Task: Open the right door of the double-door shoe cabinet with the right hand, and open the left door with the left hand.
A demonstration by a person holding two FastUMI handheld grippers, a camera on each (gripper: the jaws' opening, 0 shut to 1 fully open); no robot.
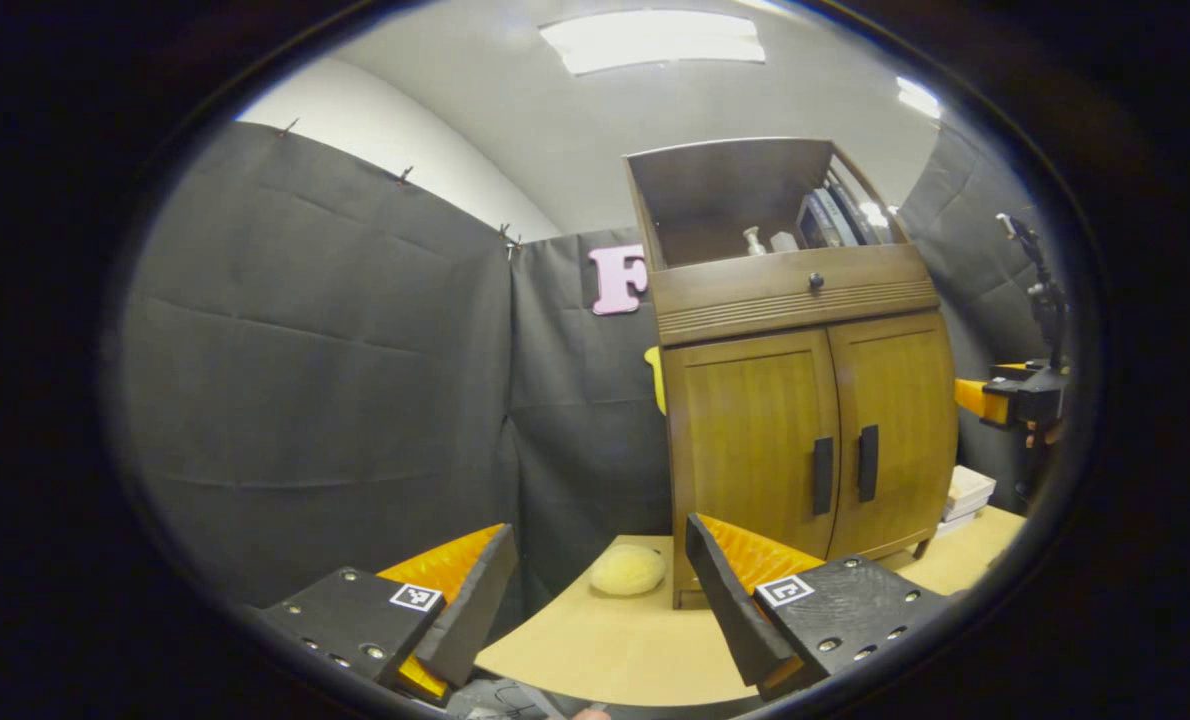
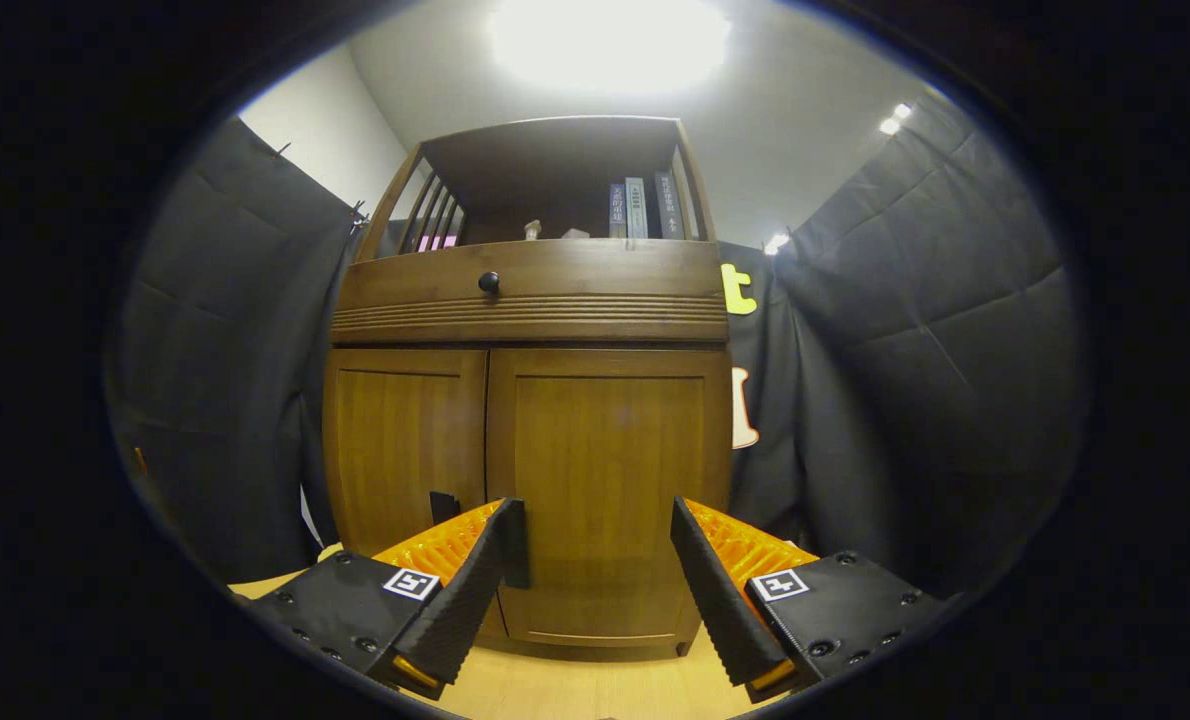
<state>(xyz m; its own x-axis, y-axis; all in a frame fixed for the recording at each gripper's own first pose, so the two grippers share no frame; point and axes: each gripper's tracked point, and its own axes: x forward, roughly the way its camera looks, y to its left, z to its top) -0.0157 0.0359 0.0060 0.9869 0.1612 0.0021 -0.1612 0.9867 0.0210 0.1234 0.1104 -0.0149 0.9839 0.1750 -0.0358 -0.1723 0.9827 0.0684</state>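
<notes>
The shoe cabinet (image 2: 530, 440) stands on the worktop (image 1: 615, 640), both doors closed. The right hand-held gripper (image 2: 587, 560) is spread open close before the right door (image 2: 605, 490). The left hand-held gripper (image 1: 595, 590) is open, farther back, left of the cabinet.

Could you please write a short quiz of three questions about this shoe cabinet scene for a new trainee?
1. True or false: both doors of the shoe cabinet are closed.
2. What lies on the table beside the cabinet in the left gripper view? A) a yellow sponge B) a red cup C) a shoe
3. Fill in: the right tongs are ____ in front of the right door.

Key
1. True; the left door is shut too.
2. A, the yellow sponge.
3. Open, as are the left tongs.
</notes>
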